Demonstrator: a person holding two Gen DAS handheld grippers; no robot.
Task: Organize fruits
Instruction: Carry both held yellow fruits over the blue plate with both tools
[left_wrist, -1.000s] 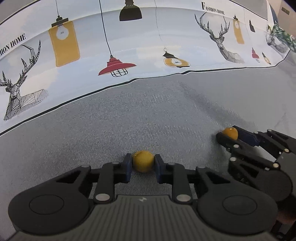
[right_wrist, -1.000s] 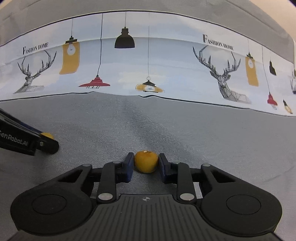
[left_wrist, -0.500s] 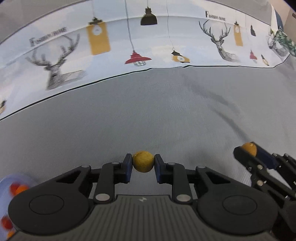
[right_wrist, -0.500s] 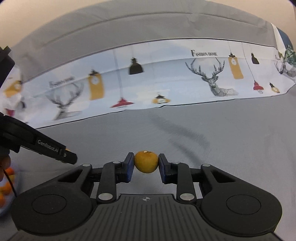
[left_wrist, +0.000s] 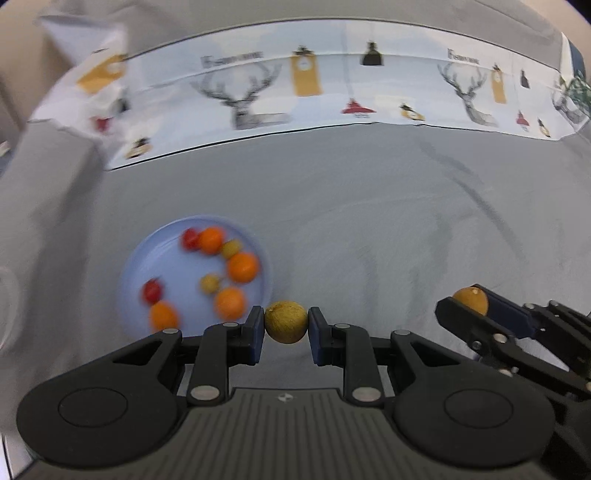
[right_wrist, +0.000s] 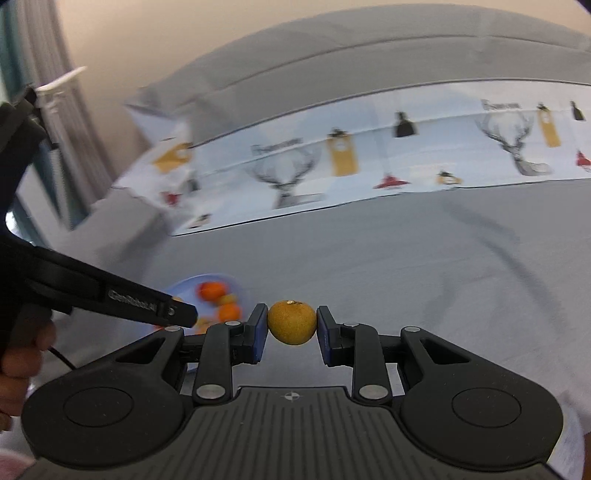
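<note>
Left wrist view: the left claw (left_wrist: 286, 328) is seen at the lower centre of the frame, closed on a small yellowish-green fruit (left_wrist: 286, 322), which is pinched between its blue pads (left_wrist: 256, 334). Behind it a grey tabletop (left_wrist: 369, 229) is spread. At centre left a pale blue plate (left_wrist: 147, 258) is set on it, blurred, with several orange, red and yellowish fruits (left_wrist: 242, 266) lying in it. At the lower right the right claw (left_wrist: 471, 304) is seen, closed on a small orange fruit (left_wrist: 471, 300). Along the top a white cloth (left_wrist: 332, 92) printed with deer and lamps is stretched.

Right wrist view: the right claw (right_wrist: 291, 326) is shown at the lower centre, closed on the orange fruit (right_wrist: 291, 322), a stem scar on its top. At the left the left claw (right_wrist: 184, 314) is seen from the side, its tip in front of the blue plate (right_wrist: 221, 278); what it holds cannot be made out here. A hand (right_wrist: 18, 362) is visible at the left edge.
</note>
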